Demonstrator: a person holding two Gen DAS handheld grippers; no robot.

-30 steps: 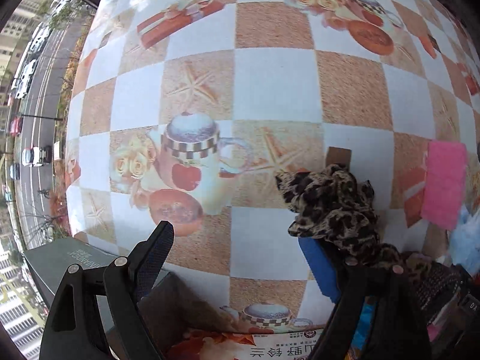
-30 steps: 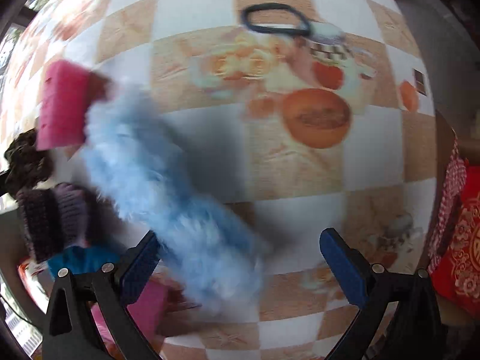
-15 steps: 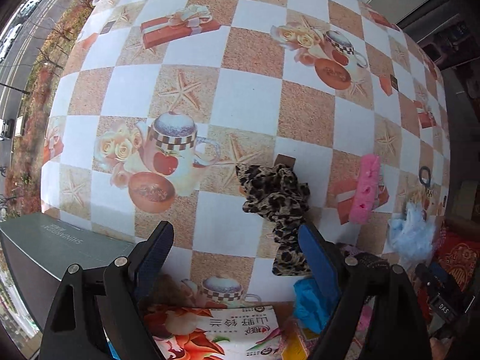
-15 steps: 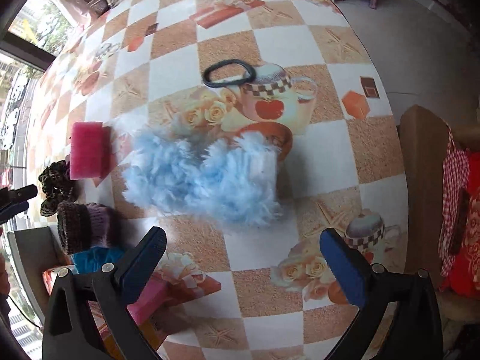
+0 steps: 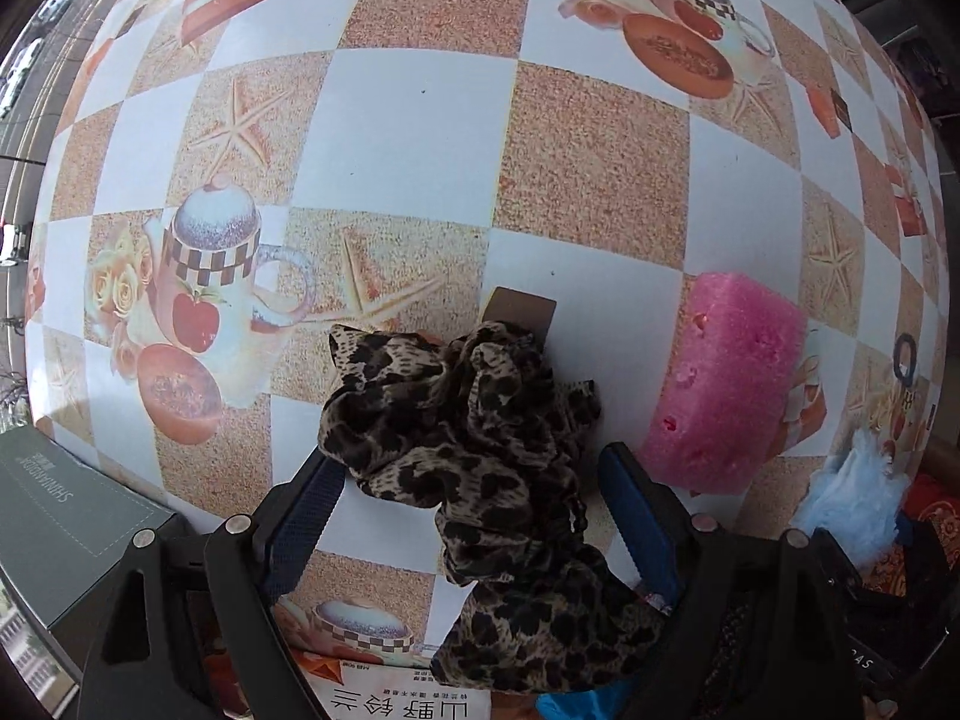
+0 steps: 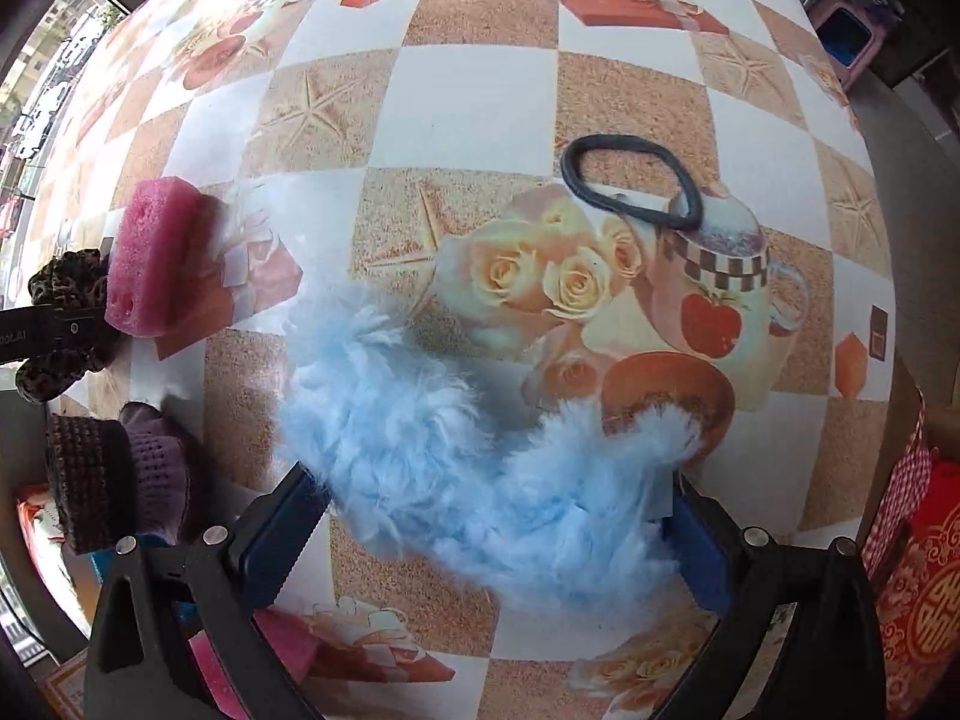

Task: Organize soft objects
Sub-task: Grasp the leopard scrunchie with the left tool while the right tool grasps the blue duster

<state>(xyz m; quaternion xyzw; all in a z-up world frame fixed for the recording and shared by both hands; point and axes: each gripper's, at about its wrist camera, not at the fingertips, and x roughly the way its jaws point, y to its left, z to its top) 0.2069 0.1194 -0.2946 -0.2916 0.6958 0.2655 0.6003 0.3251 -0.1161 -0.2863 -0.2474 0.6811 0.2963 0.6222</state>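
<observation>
In the left wrist view, the left gripper [image 5: 471, 516] has its fingers spread around a leopard-print scrunchie [image 5: 468, 438] lying on the checkered surface [image 5: 414, 138], with a pink sponge [image 5: 729, 384] just to its right. In the right wrist view, the right gripper [image 6: 498, 531] has its fingers spread either side of a fluffy blue scrunchie [image 6: 456, 456]; a black hair band [image 6: 630, 186] lies farther off, well apart.
</observation>
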